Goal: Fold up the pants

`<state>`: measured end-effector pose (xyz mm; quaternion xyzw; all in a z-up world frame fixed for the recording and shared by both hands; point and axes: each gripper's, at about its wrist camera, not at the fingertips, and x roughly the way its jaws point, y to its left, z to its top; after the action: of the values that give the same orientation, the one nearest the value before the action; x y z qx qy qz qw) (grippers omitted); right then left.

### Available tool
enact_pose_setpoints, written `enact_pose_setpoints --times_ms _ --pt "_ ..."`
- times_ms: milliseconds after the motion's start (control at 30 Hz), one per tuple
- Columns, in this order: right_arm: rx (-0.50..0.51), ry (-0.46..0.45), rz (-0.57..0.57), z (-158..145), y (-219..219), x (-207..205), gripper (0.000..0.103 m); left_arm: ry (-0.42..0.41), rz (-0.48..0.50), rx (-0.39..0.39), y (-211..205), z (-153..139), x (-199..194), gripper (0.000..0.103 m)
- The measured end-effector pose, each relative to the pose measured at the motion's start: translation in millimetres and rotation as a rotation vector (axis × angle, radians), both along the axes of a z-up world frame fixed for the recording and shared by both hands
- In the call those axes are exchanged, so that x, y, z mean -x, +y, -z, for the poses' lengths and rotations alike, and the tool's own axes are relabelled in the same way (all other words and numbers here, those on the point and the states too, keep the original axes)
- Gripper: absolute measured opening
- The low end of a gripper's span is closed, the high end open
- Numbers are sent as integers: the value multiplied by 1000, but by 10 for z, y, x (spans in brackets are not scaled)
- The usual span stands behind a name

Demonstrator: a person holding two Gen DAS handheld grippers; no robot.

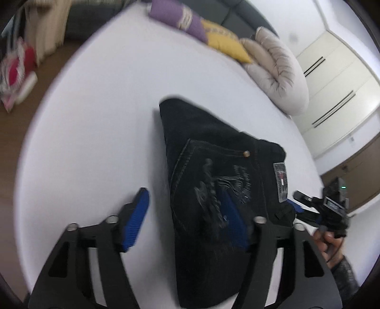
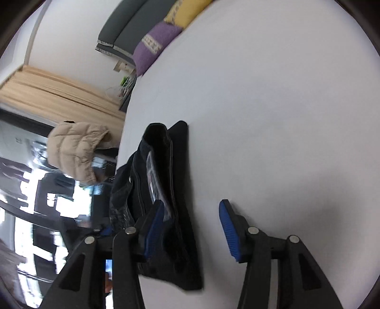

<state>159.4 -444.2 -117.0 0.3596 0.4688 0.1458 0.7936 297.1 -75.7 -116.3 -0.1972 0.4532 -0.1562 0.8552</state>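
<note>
Left wrist view: the black pants point(image 1: 213, 180) lie folded into a thick bundle on the white bed point(image 1: 95, 118), toward its near edge, back pocket and waistband label facing up. The left gripper point(image 1: 187, 218) has its blue-padded fingers point(image 1: 136, 219) spread wide apart; one pad stands over bare sheet, the other is partly hidden by the fabric, and the bundle's near end sits between them. At the right edge of the bed the right gripper point(image 1: 296, 205) reaches in at the waistband corner, held by a hand point(image 1: 330, 240). Along the far edge lie a purple pillow point(image 1: 175, 16), a yellow pillow point(image 1: 223, 40) and a beige duvet point(image 1: 277, 71).

Right wrist view: the pants point(image 2: 166, 190) show side-on, with layers stacked near the left edge of the bed point(image 2: 273, 118). The right gripper point(image 2: 192, 228) is spread wide, clamping nothing; its left pad is against the bundle, its right pad over bare sheet. A beige jacket point(image 2: 76, 152) hangs beyond the bed.
</note>
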Motion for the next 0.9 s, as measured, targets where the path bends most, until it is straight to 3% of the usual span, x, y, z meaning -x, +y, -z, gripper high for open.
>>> enact_pose_setpoints --times_ms 67,167,233,267,333,400,467,533,600,667,733,833,900 --pt "76 -51 6 -223 76 214 53 -106 -32 -120 -71 -294 359 86" --pt "200 -169 14 -662 249 572 61 -303 -101 -258 -202 -847 961 93" --pt "283 -270 35 -1017 392 862 71 -417 -153 -323 -338 -1188 1298 103" --pt "310 -308 48 -1143 416 961 74 -482 -201 -378 -403 -1363 1501 103" --pt "380 -410 92 -1472 484 1249 92 -576 -260 -466 -550 -1630 1834 103" --pt "435 -520 142 -1812 565 1526 103 -667 -296 -537 -646 -1879 2161 103" --pt "468 -658 191 -2153 644 1810 103 -725 -328 -565 -677 -2070 2457 103" --pt "504 -744 228 -2391 724 1984 103 -717 -385 -594 -610 -2178 2708 103" --pt "536 -807 251 -2564 787 2220 103 -652 -388 -563 -552 -2245 2841 103" --pt "557 -830 257 -2685 855 2385 103 -607 -379 -527 -550 -2254 2943 103" --pt "585 -839 270 -2743 917 2539 103 -576 -384 -543 -581 -2215 3037 103" --pt "602 -801 221 -2726 981 2693 103 -513 -336 -555 -651 -2075 3096 103" --pt "635 -709 219 -2638 1004 2681 103 -460 -312 -557 -707 -1918 3087 103"
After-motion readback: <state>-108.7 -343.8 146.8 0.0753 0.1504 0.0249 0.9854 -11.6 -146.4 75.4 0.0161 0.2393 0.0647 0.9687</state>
